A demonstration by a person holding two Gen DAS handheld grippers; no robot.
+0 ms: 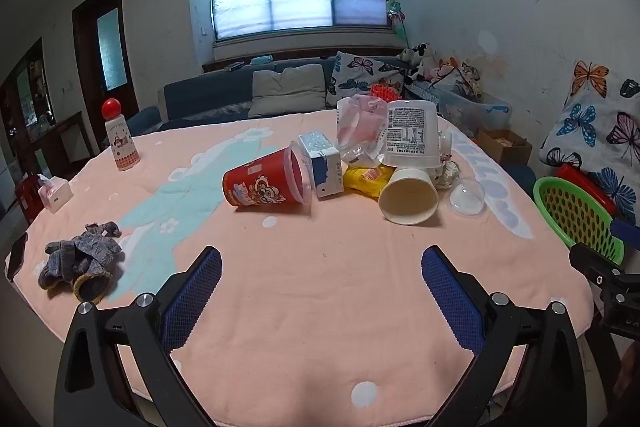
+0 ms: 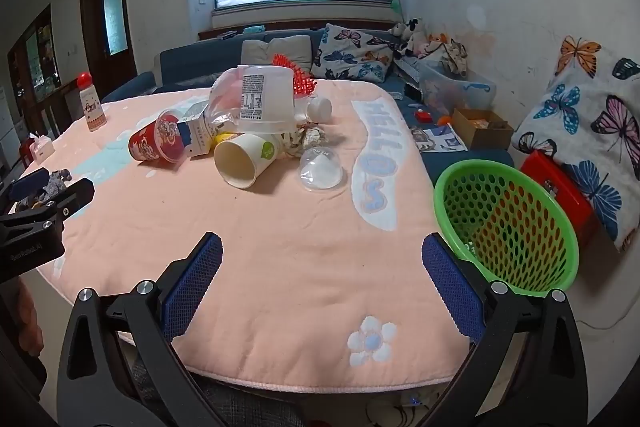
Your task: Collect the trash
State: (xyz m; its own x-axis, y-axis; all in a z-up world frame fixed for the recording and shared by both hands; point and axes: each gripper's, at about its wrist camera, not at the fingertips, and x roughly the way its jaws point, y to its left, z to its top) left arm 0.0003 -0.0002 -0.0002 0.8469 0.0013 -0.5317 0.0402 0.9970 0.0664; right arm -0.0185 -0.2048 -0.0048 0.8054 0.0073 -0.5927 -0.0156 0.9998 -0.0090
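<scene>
Hovering wide apart and empty, the left gripper (image 1: 321,269) and right gripper (image 2: 322,267) face the trash pile: red cup (image 1: 267,183), paper cup (image 1: 408,197), white tub (image 1: 412,132) mid-tabletop (image 2: 288,267). Green basket (image 2: 505,223) empty beside it; nothing collected yet.

Left gripper (image 1: 321,269) and right gripper (image 2: 322,267) both hang side by side, jaws spread wide, blue pads (image 1: 192,301) gripping nothing.

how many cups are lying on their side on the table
2. The red printed plastic cup lies at the left of the trash pile, mouth toward the carton; the white paper cup lies at the front right, mouth toward the cameras. Others may be hidden in the pile.
</scene>
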